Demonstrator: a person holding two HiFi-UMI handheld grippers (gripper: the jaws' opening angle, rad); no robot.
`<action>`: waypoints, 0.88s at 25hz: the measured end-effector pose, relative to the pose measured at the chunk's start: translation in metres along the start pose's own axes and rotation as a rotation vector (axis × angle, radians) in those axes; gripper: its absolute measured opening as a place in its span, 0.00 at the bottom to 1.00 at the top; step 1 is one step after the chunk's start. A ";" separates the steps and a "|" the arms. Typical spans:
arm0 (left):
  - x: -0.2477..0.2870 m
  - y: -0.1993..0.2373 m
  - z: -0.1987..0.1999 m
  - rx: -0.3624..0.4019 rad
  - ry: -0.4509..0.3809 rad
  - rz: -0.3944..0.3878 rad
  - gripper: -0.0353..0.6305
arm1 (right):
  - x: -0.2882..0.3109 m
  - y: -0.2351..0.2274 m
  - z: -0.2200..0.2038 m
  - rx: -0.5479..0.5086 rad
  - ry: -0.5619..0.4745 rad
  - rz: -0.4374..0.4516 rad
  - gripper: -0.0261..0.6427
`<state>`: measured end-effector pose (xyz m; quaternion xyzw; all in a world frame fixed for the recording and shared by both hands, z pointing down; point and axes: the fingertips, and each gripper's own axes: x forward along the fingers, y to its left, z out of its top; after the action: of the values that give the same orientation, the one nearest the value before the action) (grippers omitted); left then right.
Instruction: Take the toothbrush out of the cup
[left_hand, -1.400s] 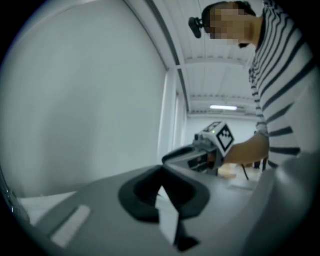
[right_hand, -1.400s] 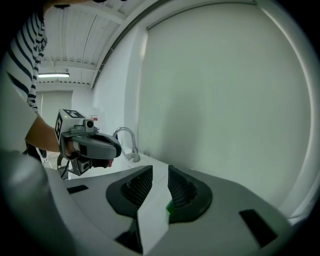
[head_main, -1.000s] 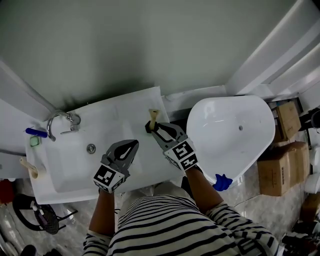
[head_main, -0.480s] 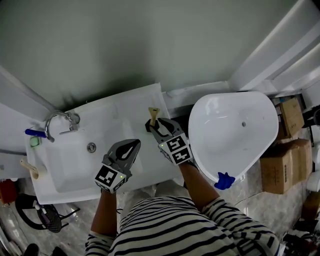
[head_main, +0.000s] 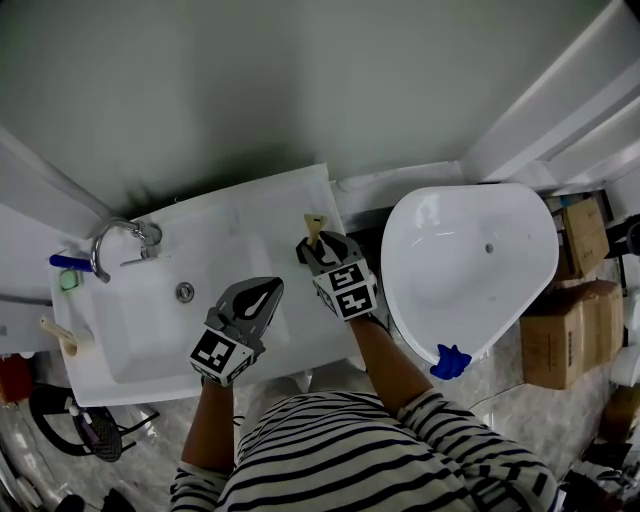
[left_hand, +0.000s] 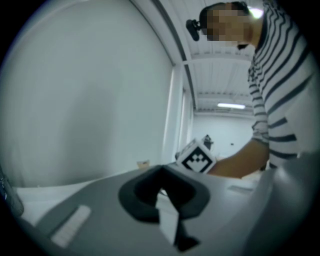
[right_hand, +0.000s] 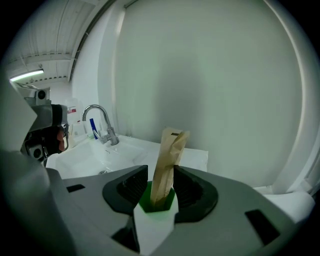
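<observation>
Head view: two grippers over a white sink counter (head_main: 250, 215).
The left gripper (head_main: 266, 290) hovers with its jaws pressed together, empty. The right gripper (head_main: 312, 252) has just been opening; its jaws stand spread either side of the paper-wrapped toothbrush (right_hand: 167, 160), which stands upright in the green cup (right_hand: 157, 204).

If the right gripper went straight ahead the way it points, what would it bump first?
Most likely the paper-wrapped toothbrush standing in the cup. Both sit between the right gripper's jaws, which have just been opening and look clear of them.
</observation>
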<state>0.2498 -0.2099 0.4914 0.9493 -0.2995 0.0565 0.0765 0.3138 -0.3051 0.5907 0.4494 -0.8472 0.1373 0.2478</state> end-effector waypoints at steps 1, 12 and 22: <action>-0.001 0.001 0.001 -0.002 0.001 0.002 0.06 | 0.002 0.000 -0.001 0.007 0.006 -0.002 0.25; -0.007 0.008 0.001 -0.006 0.005 0.013 0.06 | 0.010 -0.005 0.000 0.003 0.025 -0.043 0.17; -0.006 0.010 -0.001 -0.003 0.016 0.002 0.06 | 0.010 -0.009 0.000 0.030 0.014 -0.054 0.10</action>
<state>0.2397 -0.2145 0.4921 0.9485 -0.2998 0.0637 0.0801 0.3164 -0.3166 0.5960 0.4747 -0.8310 0.1464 0.2505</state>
